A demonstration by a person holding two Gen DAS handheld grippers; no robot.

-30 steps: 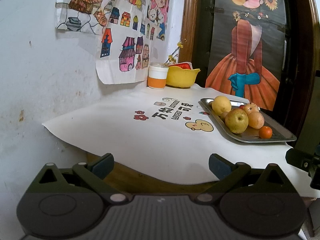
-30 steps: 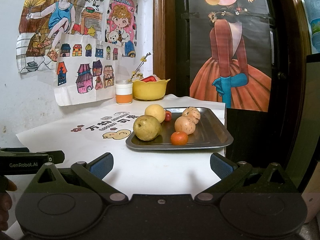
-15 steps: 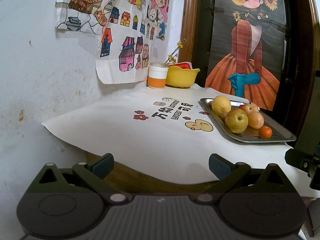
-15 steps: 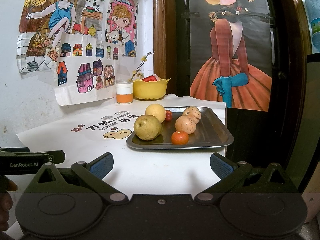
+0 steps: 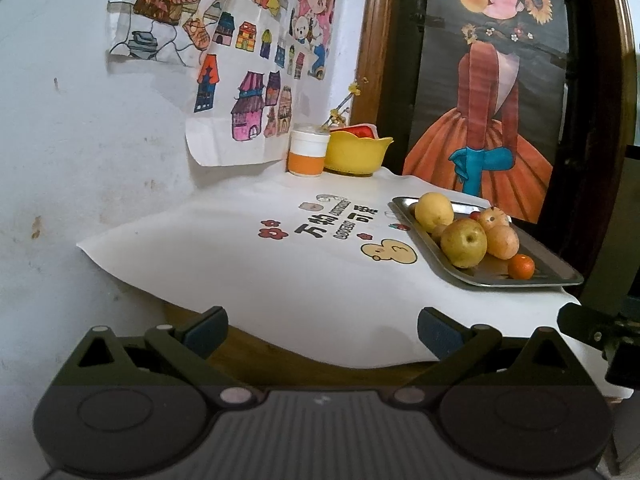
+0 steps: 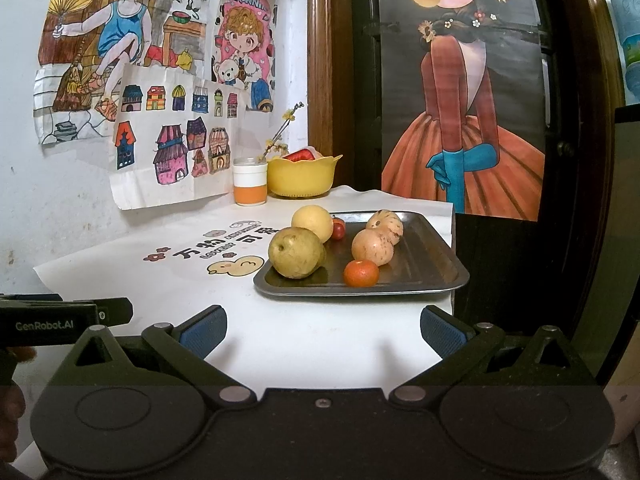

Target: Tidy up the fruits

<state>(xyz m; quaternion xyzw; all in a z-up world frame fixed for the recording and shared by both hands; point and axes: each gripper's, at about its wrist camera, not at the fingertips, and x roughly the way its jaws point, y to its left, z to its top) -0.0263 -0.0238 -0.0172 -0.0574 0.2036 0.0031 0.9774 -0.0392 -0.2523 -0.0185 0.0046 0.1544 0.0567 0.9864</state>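
Well, both claws hang released and empty at the near edge of the table: the left gripper (image 5: 322, 326) at the bottom of its frame, the right gripper (image 6: 323, 326) likewise, blue pads spread wide. The fruit sits on a metal tray (image 6: 434, 270) at mid-frame in the right view: a green-yellow pear (image 6: 296, 252) at the front left, a yellow fruit (image 6: 313, 222) behind it, a small orange (image 6: 361, 273) at the front, two speckled fruits (image 6: 374, 246) further back, and something small and red (image 6: 338, 229), perhaps a tomato. A yellow bowl (image 6: 302, 176) and an orange-and-white cup (image 6: 250, 180) stand against the wall, beyond the tray.
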